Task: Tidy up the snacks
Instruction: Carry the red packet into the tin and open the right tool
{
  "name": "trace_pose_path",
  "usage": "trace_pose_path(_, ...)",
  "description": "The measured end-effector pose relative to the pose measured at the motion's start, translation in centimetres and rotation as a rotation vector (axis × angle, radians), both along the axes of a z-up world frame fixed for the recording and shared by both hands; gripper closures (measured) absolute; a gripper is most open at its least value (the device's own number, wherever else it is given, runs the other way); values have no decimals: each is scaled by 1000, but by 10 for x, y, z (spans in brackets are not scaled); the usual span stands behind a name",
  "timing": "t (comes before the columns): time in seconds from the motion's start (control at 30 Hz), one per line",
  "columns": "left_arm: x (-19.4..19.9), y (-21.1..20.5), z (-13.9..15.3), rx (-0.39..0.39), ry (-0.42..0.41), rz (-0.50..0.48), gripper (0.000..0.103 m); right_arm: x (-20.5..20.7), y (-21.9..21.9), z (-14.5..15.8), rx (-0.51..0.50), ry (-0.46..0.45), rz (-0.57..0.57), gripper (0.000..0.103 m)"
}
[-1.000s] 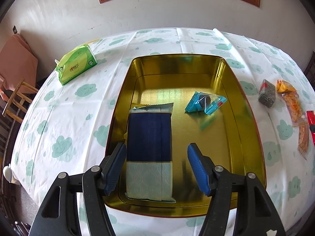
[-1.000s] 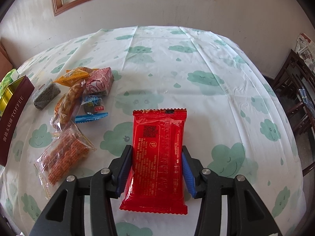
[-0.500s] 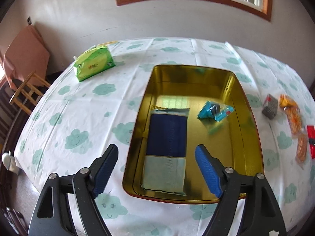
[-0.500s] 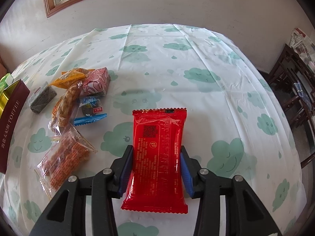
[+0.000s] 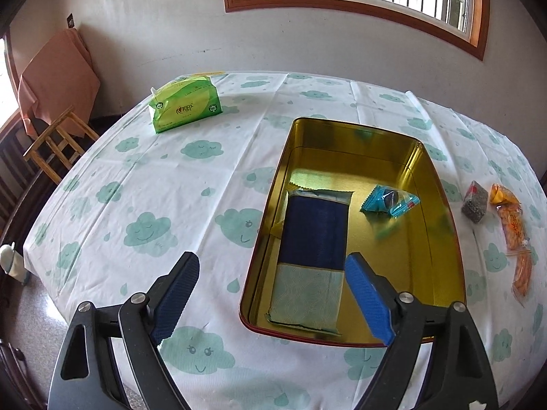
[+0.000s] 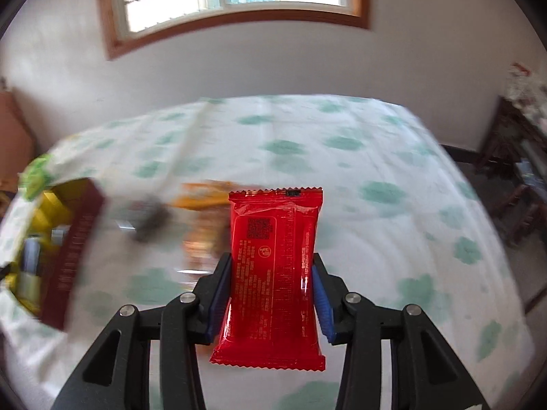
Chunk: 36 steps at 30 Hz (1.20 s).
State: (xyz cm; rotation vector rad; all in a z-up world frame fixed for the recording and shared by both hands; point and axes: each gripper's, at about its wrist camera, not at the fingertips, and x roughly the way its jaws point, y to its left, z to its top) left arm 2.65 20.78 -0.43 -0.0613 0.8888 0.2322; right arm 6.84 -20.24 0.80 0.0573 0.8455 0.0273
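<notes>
Your left tongs (image 5: 271, 285) are opening, empty, over the gold tin's (image 5: 441, 184) near rim (navy packet (image 5: 316, 232) just ahead). Your right tongs (image 6: 270, 288) pinch the red packet (image 6: 273, 256); blurred snacks (image 6: 201, 218) lie left of it.

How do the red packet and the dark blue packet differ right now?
The red packet is clamped between the right gripper's jaws and held above the tablecloth; the dark blue packet lies flat in the gold tin, touched by nothing. The left gripper's jaws are opening, nothing between them. The red one is a single colour; the blue one has a pale patterned end. Both are flat, sealed, oblong wrappers.
</notes>
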Motion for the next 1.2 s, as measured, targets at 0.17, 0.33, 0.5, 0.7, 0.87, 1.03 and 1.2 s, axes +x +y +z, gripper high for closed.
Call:
trace_pose_path(0.17, -7, 6, 0, -8, -8, 16, 18, -5, 71, 13, 57, -6, 168, 59)
trace_pose_path(0.33, -19, 25, 1, -21, -15, 54, 18, -3, 147, 16, 99, 1, 316, 59)
trace_pose_path(0.5, -31, 45, 2, -25, -20, 95, 18, 1, 208, 10, 109, 28, 409, 59)
trace_pose_path(0.7, -41, 62, 1, -41, -14, 132, 18, 11, 252, -6, 127, 88, 448, 59)
trace_pose_path(0.87, -46, 73, 1, -47, -7, 156, 18, 19, 269, -17, 129, 120, 462, 59)
trace_pose_path(1.03, -52, 87, 0, -54, 1, 201, 18, 20, 284, -27, 112, 140, 468, 59)
trace_pose_path(1.2, -54, 91, -3, -58, 12, 213, 18, 18, 294, -38, 85, 169, 475, 59)
